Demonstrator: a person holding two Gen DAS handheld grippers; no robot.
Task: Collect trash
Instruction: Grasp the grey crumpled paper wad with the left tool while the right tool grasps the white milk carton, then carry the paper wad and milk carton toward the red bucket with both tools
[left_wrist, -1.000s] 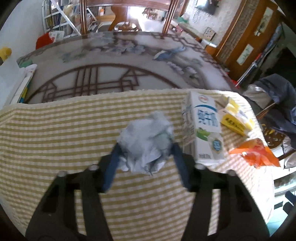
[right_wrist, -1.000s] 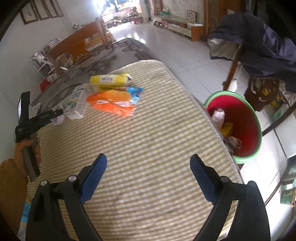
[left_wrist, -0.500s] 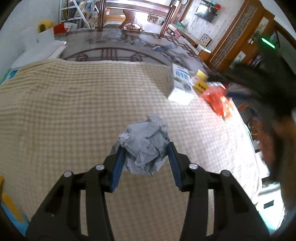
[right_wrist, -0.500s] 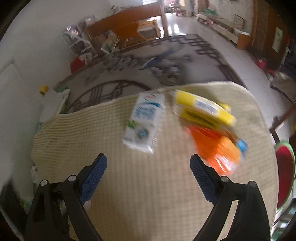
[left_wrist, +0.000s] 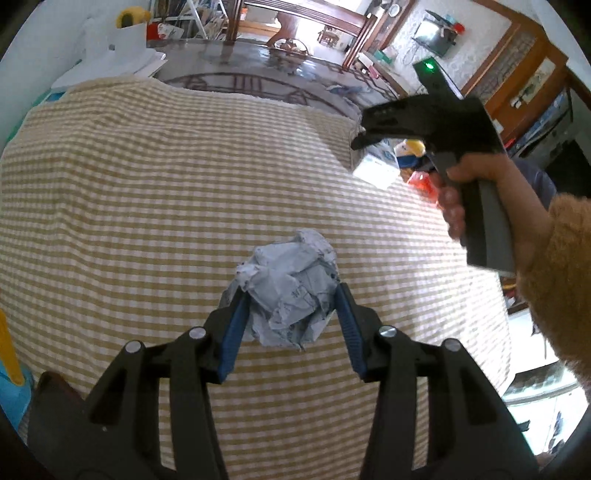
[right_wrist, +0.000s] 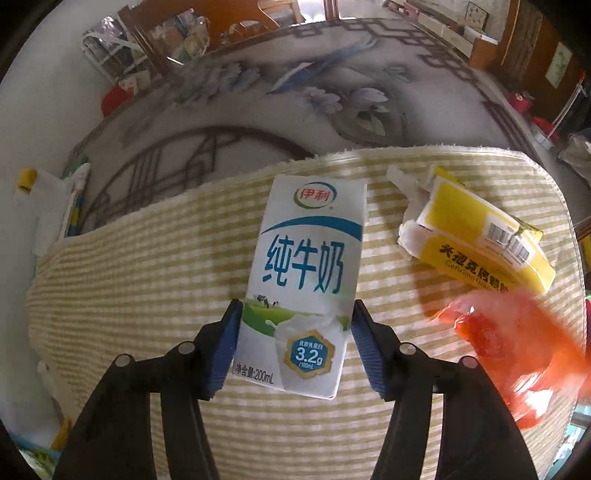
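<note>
Right now the white rectangular milk carton with blue lettering (right_wrist: 303, 284) lies flat on the yellow-and-white checked cloth covering the bench (right_wrist: 147, 273), its lower end between the blue pads of the right gripper (right_wrist: 295, 332). The jaws are closing on it; both pads sit at the carton's side edges, though I can't tell whether they press firmly. At two o'clock from the carton lies a torn yellow cardboard medicine box (right_wrist: 484, 243), and at four o'clock a crinkled orange plastic wrapper (right_wrist: 513, 347), blurred, just beside the right pad.

Further out, the left gripper (left_wrist: 291, 299) is clamped on a crumpled ball of grey-white paper (left_wrist: 290, 288), held above the cloth. From its view the person's right hand (left_wrist: 480, 192) grips the other tool at two o'clock.

My worry: the pads hold only the carton's bottom end, so the long upper part could sag or pivot free when lifted. The loose paper ball could also slip if the left grip eases.
</note>
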